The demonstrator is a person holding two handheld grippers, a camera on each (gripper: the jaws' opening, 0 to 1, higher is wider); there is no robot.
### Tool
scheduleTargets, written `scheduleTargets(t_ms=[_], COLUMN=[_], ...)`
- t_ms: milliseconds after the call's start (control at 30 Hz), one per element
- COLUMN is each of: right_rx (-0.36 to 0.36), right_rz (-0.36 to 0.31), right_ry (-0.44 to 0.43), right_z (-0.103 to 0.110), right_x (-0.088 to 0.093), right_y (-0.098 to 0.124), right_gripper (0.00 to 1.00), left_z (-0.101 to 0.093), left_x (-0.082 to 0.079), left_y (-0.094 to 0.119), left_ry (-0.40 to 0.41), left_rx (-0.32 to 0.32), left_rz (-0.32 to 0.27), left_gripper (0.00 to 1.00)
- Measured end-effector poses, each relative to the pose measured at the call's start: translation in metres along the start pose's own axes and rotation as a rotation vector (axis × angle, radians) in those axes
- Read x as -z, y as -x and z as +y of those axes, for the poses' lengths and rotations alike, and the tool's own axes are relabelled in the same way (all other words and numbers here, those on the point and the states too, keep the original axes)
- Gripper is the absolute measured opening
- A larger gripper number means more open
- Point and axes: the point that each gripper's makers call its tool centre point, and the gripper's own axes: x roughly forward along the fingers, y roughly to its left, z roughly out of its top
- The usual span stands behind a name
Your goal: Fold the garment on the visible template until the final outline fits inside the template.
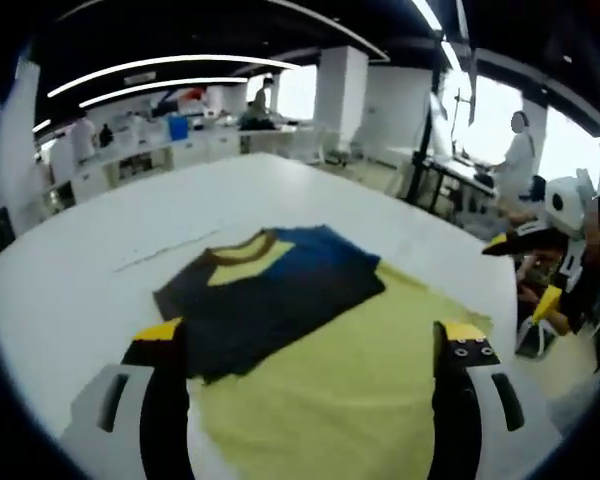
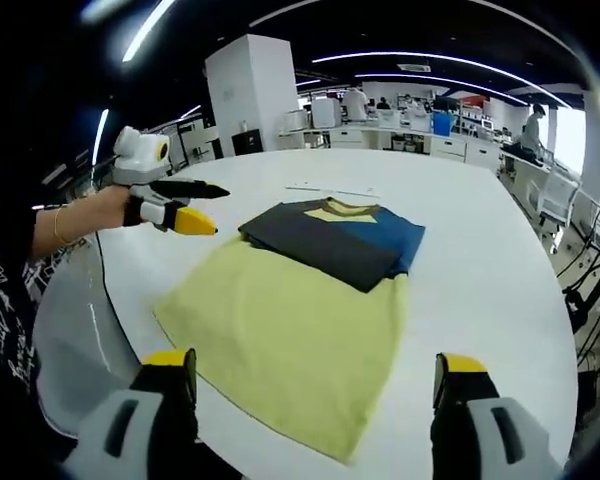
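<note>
A dark folded garment (image 1: 270, 295) with a blue panel and a yellow collar lies at the far end of a yellow template sheet (image 1: 360, 385) on a white table (image 1: 70, 290). Its collar end reaches past the sheet onto the bare table. My left gripper (image 1: 310, 340) hangs open above the sheet's near part, holding nothing. My right gripper (image 1: 525, 270) hovers at the table's right edge, jaws apart. In the right gripper view the garment (image 2: 330, 235) and the template (image 2: 290, 340) lie ahead of my open right gripper (image 2: 315, 362). A hand holds the left gripper (image 2: 185, 205) off to the left.
A thin strip (image 2: 330, 190) lies on the table beyond the collar, also seen as a faint strip (image 1: 165, 250). The round table's edge (image 2: 90, 320) curves close by. Office desks and a standing person (image 1: 520, 150) fill the background.
</note>
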Motion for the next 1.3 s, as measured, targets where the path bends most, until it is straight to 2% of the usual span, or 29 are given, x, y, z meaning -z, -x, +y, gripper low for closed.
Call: scheduleTargets(t_ms=[200,367,700,900,1033,1167,1300], right_rx=[0.002,0.008,0.021,0.038,0.057,0.075,0.091], right_rz=[0.027,0.05,0.105,0.152,0.17,0.187,0.191], right_ry=[-0.006,-0.028,-0.052,-0.063,-0.065,-0.144,-0.17], right_z=[-0.001,-0.003,-0.007,-0.009,-0.011,-0.012,-0.015], right_x=[0.009,0.02,0.047,0.063,0.072,0.085,0.092], right_y=[-0.001,-0.004,-0.01,-0.013,-0.014,-0.013,-0.011], right_gripper=[0.96,0.93,0.81,0.74,0.69,0.57,0.51], left_z=[0.011,0.016,0.016,0.002,-0.003,-0.004,-0.003], left_x=[0.018,0.036,0.09,0.115,0.132,0.152,0.161], left_y=[0.026,0.044,0.072,0.079,0.087,0.095,0.099], left_ry=[-0.03,0.012,0.097,0.143,0.109,0.14,0.188], left_rx=[-0.055,-0.079,-0.119,-0.125,-0.151,-0.173,-0.189], left_rz=[0.023,0.024,0.092,0.137,0.179,0.236,0.245], left_gripper=[0.93,0.9,0.84,0.76,0.68,0.61,0.52])
